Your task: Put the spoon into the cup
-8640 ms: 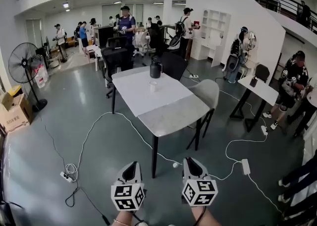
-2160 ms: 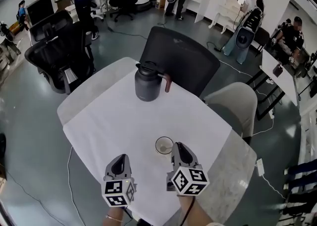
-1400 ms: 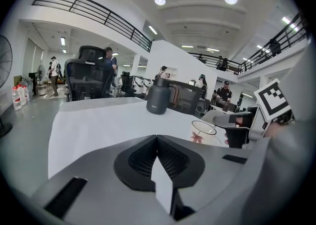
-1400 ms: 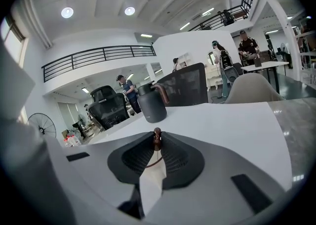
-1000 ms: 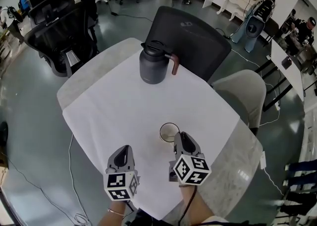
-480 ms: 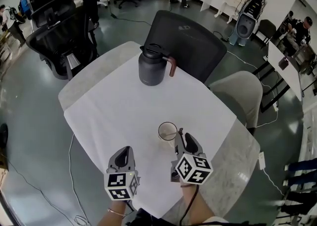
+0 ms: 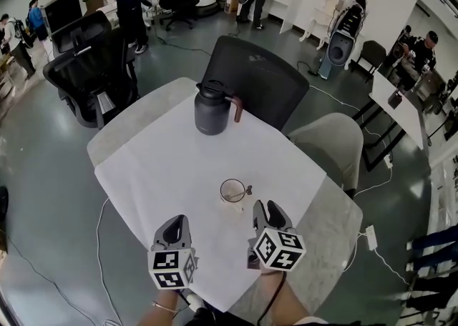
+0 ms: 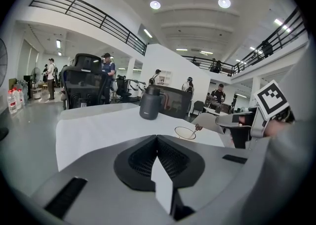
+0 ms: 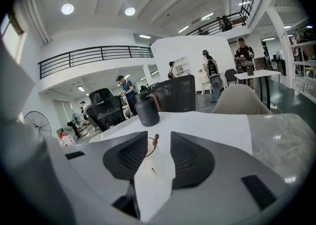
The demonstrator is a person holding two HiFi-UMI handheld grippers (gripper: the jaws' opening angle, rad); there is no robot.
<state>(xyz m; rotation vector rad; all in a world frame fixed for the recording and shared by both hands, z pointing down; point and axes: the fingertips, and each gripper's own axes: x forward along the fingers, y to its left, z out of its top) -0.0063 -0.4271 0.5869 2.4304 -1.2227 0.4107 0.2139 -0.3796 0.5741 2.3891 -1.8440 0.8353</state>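
Note:
A clear glass cup (image 7: 232, 193) stands on the white tablecloth (image 7: 164, 167). The spoon (image 7: 246, 191) leans inside it, its brown handle tip over the right rim. My right gripper (image 7: 263, 208) hangs just short of the cup, open, with nothing between its pads. Through its open jaws in the right gripper view (image 9: 159, 142) I see the spoon handle (image 9: 156, 139) sticking up from the cup. My left gripper (image 7: 174, 224) sits lower left of the cup, shut and empty (image 8: 157, 138). The left gripper view shows the cup (image 8: 186, 132) ahead to the right.
A dark grey jug (image 7: 212, 109) with a brown handle stands at the far side of the table. A black office chair (image 7: 257, 78) and a beige chair (image 7: 333, 142) stand behind and to the right. The marble tabletop (image 7: 329, 224) shows beyond the cloth's right edge.
My right gripper has opened and drawn back from the cup, leaving the spoon leaning in it. Both grippers have pulled back a little toward me.

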